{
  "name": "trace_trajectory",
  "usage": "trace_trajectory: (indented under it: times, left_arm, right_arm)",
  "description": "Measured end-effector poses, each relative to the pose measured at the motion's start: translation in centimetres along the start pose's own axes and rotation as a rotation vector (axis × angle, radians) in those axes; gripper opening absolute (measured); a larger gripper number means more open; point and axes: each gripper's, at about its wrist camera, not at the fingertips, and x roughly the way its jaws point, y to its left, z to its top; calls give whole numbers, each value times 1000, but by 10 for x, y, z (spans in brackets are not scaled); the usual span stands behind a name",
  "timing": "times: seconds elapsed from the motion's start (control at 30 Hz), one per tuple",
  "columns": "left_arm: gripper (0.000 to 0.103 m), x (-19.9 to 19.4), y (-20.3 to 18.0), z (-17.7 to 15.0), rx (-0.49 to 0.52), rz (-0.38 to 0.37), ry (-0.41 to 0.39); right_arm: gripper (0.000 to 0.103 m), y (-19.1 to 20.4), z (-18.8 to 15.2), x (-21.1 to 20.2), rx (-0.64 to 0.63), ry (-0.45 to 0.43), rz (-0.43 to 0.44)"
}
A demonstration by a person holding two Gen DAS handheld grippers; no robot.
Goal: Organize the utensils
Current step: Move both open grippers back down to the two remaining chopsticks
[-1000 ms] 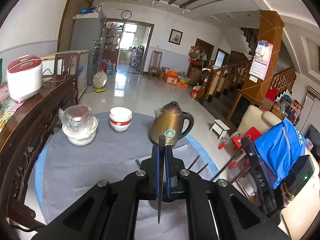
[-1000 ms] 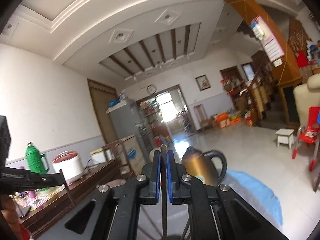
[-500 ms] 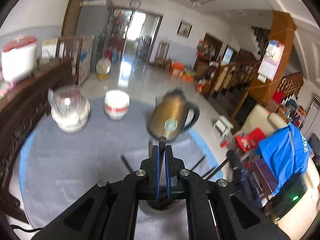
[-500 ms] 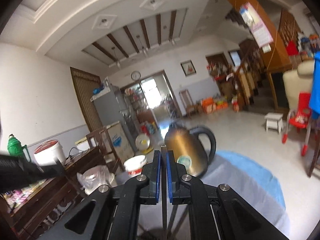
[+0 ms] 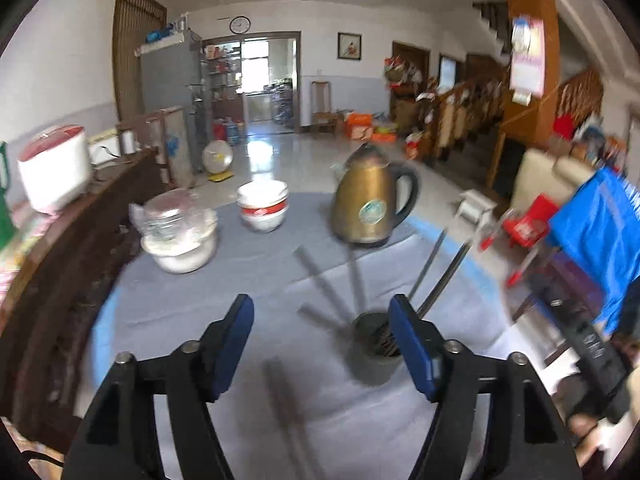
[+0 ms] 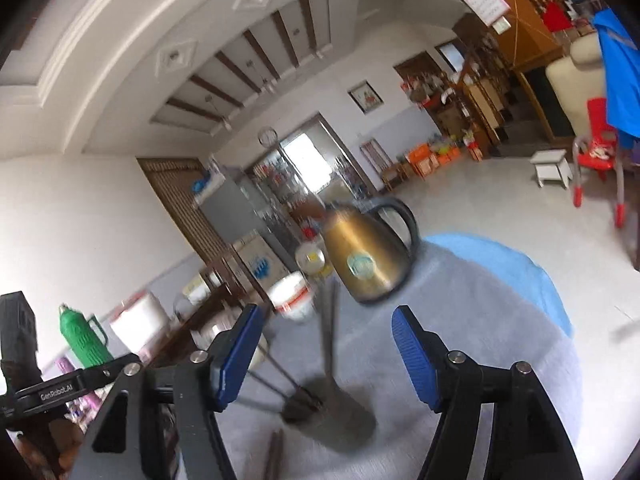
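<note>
On the counter point(image 5: 180, 312), near its right edge, a dark cup point(image 5: 374, 354) holds leaning chopsticks point(image 5: 430, 266); one lies loose beside it point(image 5: 286, 408). Left tongs point(image 5: 320, 344) and right tongs point(image 6: 326, 354) gape, empty. Risk: a careless reach topples the cup.

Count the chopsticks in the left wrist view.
6, blur permitting. Five stand in the dark holder: three leaning left, two leaning right. One loose chopstick lies on the grey cloth, below the left tool. The holder may hide more.
</note>
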Motion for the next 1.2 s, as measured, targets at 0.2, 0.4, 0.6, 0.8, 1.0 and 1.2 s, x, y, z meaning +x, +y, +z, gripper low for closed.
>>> trace_trajectory:
  times: [0.2, 0.4, 0.6, 0.8, 1.0, 1.2]
  left_arm:
    - [72, 9, 5, -30, 50, 90, 72]
    - [73, 6, 13, -38, 59, 147, 65]
    - [74, 3, 32, -43, 45, 174, 50]
    - [74, 10, 50, -51, 14, 198, 65]
    - [74, 16, 67, -64, -17, 217, 92]
    - [74, 26, 82, -80, -37, 242, 138]
  right_arm:
    - [70, -2, -27, -2, -48, 124, -38]
    - [70, 32, -36, 5, -132, 158, -35]
    - [70, 59, -51, 18, -176, 205, -5]
    - [59, 84, -71, 29, -240, 267, 32]
    - [47, 99, -96, 44, -281, 354, 60]
    - [47, 104, -120, 54, -291, 416, 72]
